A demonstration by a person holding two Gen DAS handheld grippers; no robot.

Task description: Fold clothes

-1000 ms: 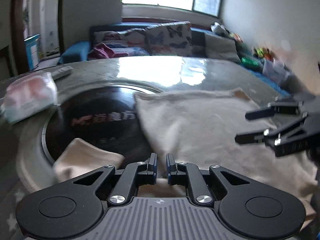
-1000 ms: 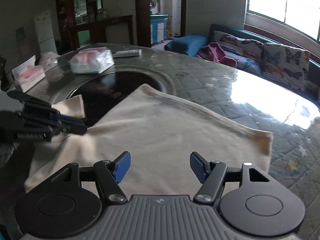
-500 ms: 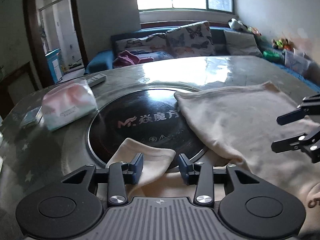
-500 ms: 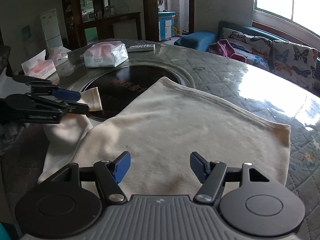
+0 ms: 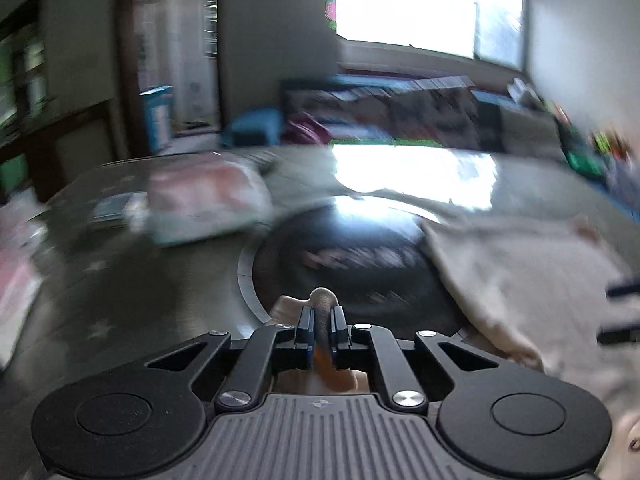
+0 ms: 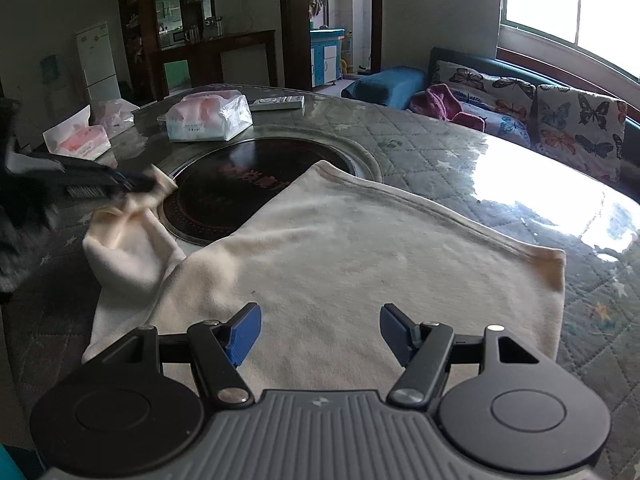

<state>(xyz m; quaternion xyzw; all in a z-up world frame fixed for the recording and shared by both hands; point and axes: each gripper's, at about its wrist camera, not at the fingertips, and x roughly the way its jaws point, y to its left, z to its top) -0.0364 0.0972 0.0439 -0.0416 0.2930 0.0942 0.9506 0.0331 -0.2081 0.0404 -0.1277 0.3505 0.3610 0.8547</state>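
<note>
A cream long-sleeved garment (image 6: 360, 264) lies spread flat on the round table, its body also visible at the right of the blurred left wrist view (image 5: 520, 280). Its left sleeve (image 6: 132, 240) is lifted and bunched at the cuff. My left gripper (image 5: 322, 312) is closing its jaws on that sleeve (image 5: 324, 296), and a fold of cloth is pinched between the pads. In the right wrist view the left gripper (image 6: 140, 180) reaches in from the left edge. My right gripper (image 6: 320, 320) hovers open over the garment's near part with nothing between its fingers.
A black round hotplate (image 6: 240, 188) is set in the middle of the quilted tabletop (image 6: 420, 148). Behind it lie a wrapped tissue pack (image 6: 208, 120), a remote (image 6: 278, 103) and a tissue box (image 6: 78, 140). A sofa with butterfly cushions (image 6: 560, 120) stands past the table.
My left gripper opened, moved left to the sleeve cuff, then closed on it and lifted it. The right gripper stayed still and open.
</note>
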